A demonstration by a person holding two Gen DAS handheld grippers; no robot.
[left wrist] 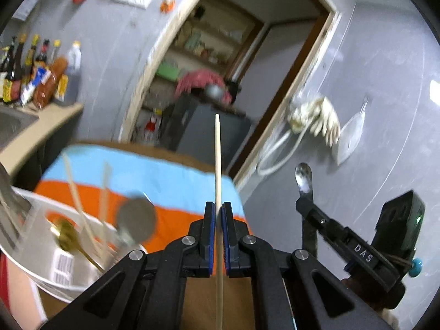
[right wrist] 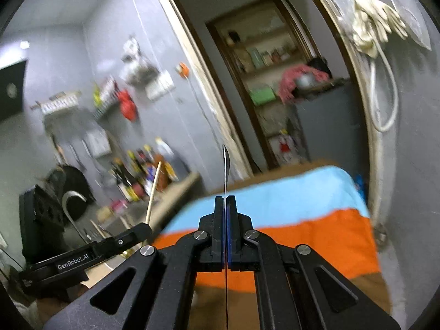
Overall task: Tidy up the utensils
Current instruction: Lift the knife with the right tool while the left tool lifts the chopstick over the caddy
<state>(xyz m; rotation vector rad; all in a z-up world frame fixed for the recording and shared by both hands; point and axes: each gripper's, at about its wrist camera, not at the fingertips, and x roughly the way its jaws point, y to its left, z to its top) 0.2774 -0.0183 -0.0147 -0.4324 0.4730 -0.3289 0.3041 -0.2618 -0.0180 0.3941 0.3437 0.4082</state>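
My left gripper (left wrist: 218, 209) is shut on a wooden chopstick (left wrist: 217, 159) and holds it upright above the table. My right gripper (right wrist: 225, 202) is shut on a steel spoon (right wrist: 226, 165), seen edge-on, bowl pointing up. In the left wrist view the right gripper (left wrist: 304, 202) shows at the right with the spoon bowl (left wrist: 303, 177) above it. In the right wrist view the left gripper (right wrist: 144, 227) shows at the left with the chopstick (right wrist: 154, 189). A clear container (left wrist: 41, 247) at lower left holds more chopsticks (left wrist: 74, 189), a gold spoon (left wrist: 66, 233) and a grey ladle-like utensil (left wrist: 136, 220).
The brown table carries a blue and orange cloth (left wrist: 165, 187), which also shows in the right wrist view (right wrist: 302, 220). A counter (left wrist: 41, 129) with several sauce bottles (left wrist: 35, 77) stands at the left. A doorway (left wrist: 220, 68) opens ahead. Gloves (left wrist: 316, 121) hang on the grey wall.
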